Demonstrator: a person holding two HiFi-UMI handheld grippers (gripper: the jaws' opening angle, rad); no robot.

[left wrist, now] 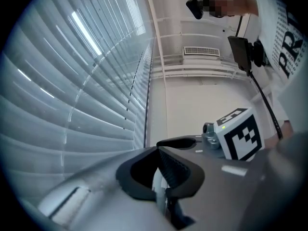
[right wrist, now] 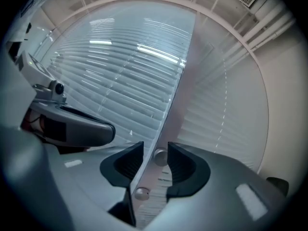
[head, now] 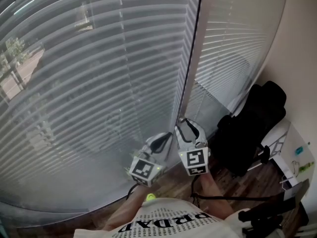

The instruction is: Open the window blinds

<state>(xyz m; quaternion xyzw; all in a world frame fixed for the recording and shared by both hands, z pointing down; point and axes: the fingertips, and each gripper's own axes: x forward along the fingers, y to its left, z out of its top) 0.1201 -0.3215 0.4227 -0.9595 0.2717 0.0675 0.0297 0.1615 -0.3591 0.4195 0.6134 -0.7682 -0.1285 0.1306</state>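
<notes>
Left gripper (left wrist: pixel 159 154) is clamped on a slender white piece (left wrist: pixel 158 190), seemingly to tilt the grey slatted blinds (head: pixel 89 93); the right gripper (right wrist: pixel 155 147) is held released before them.

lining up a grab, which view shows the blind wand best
Right gripper view: the wand runs close up through the open right claw. Head view shows a thin dark line; left gripper view, at most a faint one.
</notes>
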